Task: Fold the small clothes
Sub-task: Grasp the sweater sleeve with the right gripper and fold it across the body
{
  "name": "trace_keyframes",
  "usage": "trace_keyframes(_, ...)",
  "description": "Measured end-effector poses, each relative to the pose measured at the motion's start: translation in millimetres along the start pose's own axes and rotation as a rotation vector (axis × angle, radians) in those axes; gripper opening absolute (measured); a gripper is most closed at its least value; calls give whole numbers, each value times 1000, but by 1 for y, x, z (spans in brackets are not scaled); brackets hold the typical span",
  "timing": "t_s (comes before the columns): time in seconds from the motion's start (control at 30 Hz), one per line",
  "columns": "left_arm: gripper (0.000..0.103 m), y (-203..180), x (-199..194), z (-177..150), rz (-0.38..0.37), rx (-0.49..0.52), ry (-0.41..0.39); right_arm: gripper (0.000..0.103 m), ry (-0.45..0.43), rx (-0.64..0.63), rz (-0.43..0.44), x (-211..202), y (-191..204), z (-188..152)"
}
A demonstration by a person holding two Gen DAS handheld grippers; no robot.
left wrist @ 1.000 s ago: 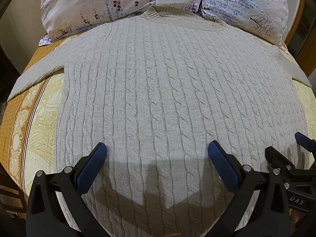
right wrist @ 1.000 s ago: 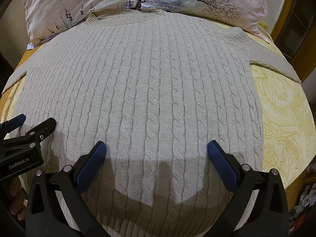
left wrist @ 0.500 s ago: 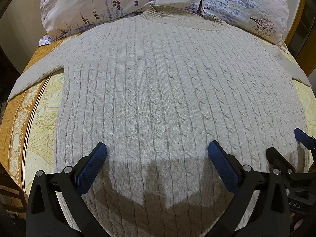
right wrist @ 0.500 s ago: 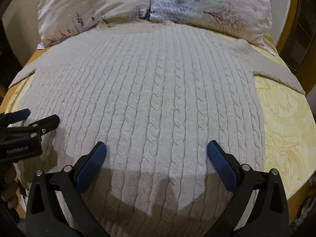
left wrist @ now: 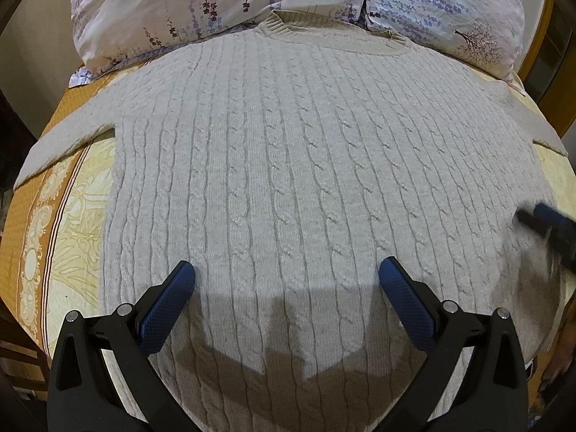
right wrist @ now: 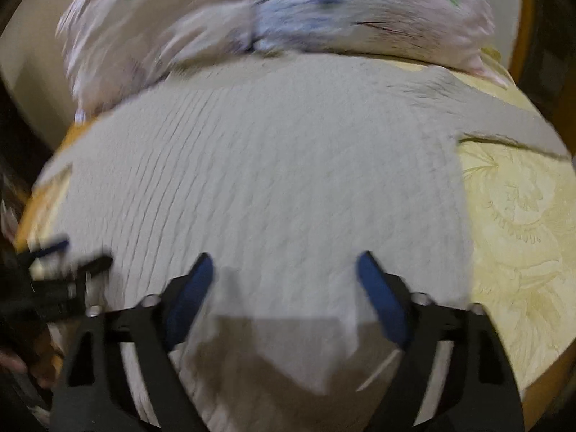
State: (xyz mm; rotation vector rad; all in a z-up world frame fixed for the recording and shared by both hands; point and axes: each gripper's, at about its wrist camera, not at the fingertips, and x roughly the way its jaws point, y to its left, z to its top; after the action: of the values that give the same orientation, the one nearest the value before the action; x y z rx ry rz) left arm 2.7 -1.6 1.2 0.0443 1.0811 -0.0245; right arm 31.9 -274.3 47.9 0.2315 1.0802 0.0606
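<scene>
A cream cable-knit sweater [left wrist: 306,165] lies flat on the bed, collar towards the pillows, sleeves spread to both sides. My left gripper [left wrist: 286,277] hovers open above the sweater's lower part with nothing between its blue pads. My right gripper [right wrist: 284,270] is over the sweater [right wrist: 273,180] near its right side; its jaws are closing, with nothing between them. The right wrist view is blurred by motion. In the left wrist view the right gripper [left wrist: 550,223] shows as a blur at the right edge.
Two floral pillows [left wrist: 223,7] [left wrist: 442,10] lie at the head of the bed. A yellow and orange patterned bedspread [right wrist: 518,223] shows on both sides of the sweater. A hand [left wrist: 558,356] appears at the lower right edge. Wooden furniture [left wrist: 554,46] stands at the far right.
My right gripper has swept towards the sweater's right side, and its jaws have narrowed. In the left wrist view it has moved up and outwards. The left gripper has stayed still.
</scene>
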Motion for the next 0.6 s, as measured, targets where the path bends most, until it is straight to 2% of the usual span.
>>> trace_keyframes(0.03, 102, 1, 0, 0, -4, -3, -1, 75, -11, 42, -7, -1, -14, 8)
trace_keyframes(0.2, 102, 5, 0, 1, -22, -14, -9, 70, -128, 402, -75, -13, -140, 61)
trace_keyframes(0.3, 102, 5, 1, 2, -20, -22, -10, 65, -153, 598, -97, -12, -207, 77)
trace_keyframes(0.37, 102, 5, 1, 3, -18, -25, -9, 64, -165, 711, -82, -10, -241, 81)
trace_keyframes(0.5, 102, 6, 1, 6, -28, -51, -19, 58, -195, 866, -23, -3, -281, 80)
trace_keyframes(0.6, 102, 10, 1, 10, -37, -90, -23, 54, -222, 901, 17, 1, -293, 81)
